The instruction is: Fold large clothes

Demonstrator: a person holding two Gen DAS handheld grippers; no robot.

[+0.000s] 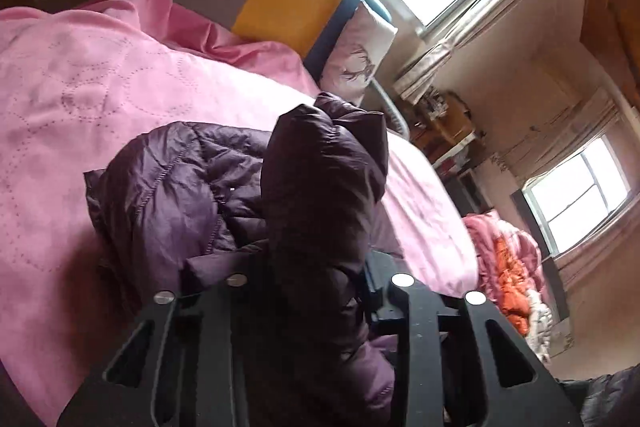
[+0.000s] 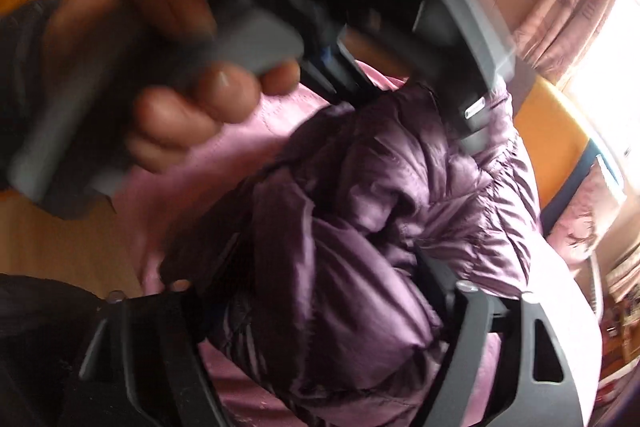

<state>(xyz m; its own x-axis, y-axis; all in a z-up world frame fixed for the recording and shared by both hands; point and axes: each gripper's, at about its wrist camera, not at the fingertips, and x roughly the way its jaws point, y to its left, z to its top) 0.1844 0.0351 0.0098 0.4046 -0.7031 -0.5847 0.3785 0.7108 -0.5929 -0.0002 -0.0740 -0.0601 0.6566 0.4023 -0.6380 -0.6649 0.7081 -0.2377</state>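
My left gripper [image 1: 320, 267] pinches a jacket [image 1: 192, 179] fold above the bed [image 1: 80, 75]; my right gripper [image 2: 320, 291] gapes around it.

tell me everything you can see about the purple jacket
The jacket is a dark purple quilted puffer of shiny, crinkly fabric with stitched seams. It lies crumpled on the pink bedspread. The left gripper is shut on a raised fold. In the right wrist view the right gripper stands open with a bulge of the jacket between its fingers.
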